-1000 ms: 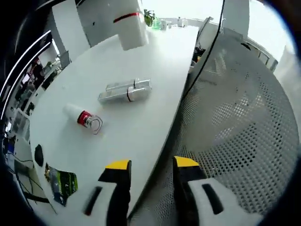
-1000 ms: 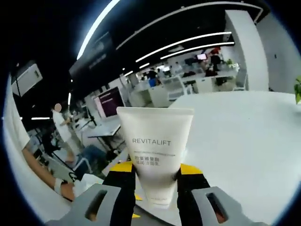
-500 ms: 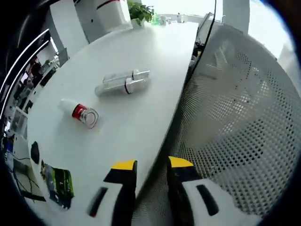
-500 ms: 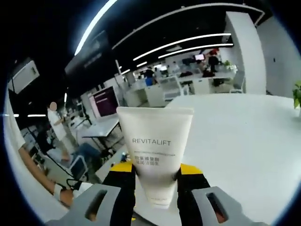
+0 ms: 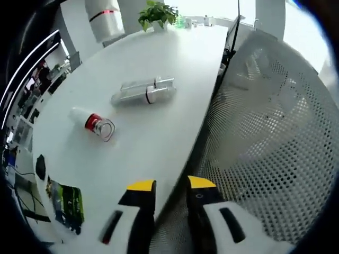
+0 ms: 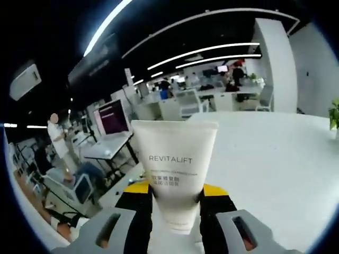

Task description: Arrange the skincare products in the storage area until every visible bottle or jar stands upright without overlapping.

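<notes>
Skincare tube [image 6: 175, 174], white and lettered REVITALIFT, stands crimp-end up between the jaws of the right claw [image 6: 175, 191], which are clamped on its narrow lower part; the cap end is hidden below the jaws. Held this way, broad crimp uppermost, the tube is presumably oriented for setting down on its cap. Beyond the tube lies the white table [image 6: 275, 159], and past its far edge an open office with desks and a monitor [image 6: 110, 117].

In the left gripper view, the left claw [image 5: 171, 186] carries nothing; its yellow-tipped jaws stand a little apart, over the table's near edge, with a perforated white chair back [image 5: 270, 143] to their right. Ahead and to the left, well apart from the claw, lie two products on their sides: a small white bottle with a red band and clear cap [image 5: 94, 122], and farther out a clear cylindrical bottle [image 5: 143, 92], apparently beside a second like it, though whether they touch cannot be told. Both remain to be stood upright. Close to the claw's left rests a green packet [image 5: 68, 203]; at the table's far end a potted plant [image 5: 157, 11] stands. The empty left claw appears free to take a lying bottle.
</notes>
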Demonstrator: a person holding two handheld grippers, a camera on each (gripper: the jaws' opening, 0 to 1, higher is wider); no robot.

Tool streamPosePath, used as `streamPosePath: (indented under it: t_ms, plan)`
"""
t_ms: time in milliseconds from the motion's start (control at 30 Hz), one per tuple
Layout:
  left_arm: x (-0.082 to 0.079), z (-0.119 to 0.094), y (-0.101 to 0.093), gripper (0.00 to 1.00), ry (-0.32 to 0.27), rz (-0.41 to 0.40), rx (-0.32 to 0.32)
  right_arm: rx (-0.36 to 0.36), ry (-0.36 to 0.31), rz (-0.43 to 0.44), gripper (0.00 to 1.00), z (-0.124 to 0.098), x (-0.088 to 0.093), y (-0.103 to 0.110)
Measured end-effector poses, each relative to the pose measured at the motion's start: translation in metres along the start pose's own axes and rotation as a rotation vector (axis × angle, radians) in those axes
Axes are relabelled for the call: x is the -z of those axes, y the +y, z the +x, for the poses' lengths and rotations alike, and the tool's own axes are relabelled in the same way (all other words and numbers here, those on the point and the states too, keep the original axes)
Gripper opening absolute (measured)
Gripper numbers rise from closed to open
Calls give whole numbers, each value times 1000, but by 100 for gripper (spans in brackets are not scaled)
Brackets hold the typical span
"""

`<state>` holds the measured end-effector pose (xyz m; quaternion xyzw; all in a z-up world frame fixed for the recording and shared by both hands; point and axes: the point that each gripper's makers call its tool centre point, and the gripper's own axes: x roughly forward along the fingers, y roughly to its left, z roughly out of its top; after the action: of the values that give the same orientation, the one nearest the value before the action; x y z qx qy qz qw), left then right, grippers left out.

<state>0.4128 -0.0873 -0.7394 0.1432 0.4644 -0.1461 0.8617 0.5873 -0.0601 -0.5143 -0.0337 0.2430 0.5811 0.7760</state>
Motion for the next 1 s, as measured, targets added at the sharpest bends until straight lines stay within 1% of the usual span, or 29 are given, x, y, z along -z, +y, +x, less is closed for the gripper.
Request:
streamPosePath:
  t_ms: [100,167,233,433,533,600,800,867,933,1000]
  plan:
    - [3,1,-1,17,18,-3,7,11,12,-8,30,8,-1,-3]
    - [8,2,-2,16,43,1,14,17,9,-12,30,11,-3,-5]
    - [8,2,-2,14,41,2,16,20,7,-18,30,14,-5,-6]
    - [8,3,-2,13,44,2,17,36,12,-42,30,29,-7,-15]
    - [9,3,-2,11,51,-3,17,48,12,-8,30,34,-6,-19]
    - [9,3,-2,10,49,-3,17,50,9,-7,30,38,-6,-23]
    - [12,4,1,10,64,-16,7,53,42,-7,30,48,7,-30]
    - [15,5,1,9,78,-25,9,57,56,-6,30,53,11,-41]
    - [16,5,1,8,87,-28,12,63,61,-6,30,54,13,-45]
    - [16,5,-1,5,90,-22,17,79,64,-4,30,57,16,-54]
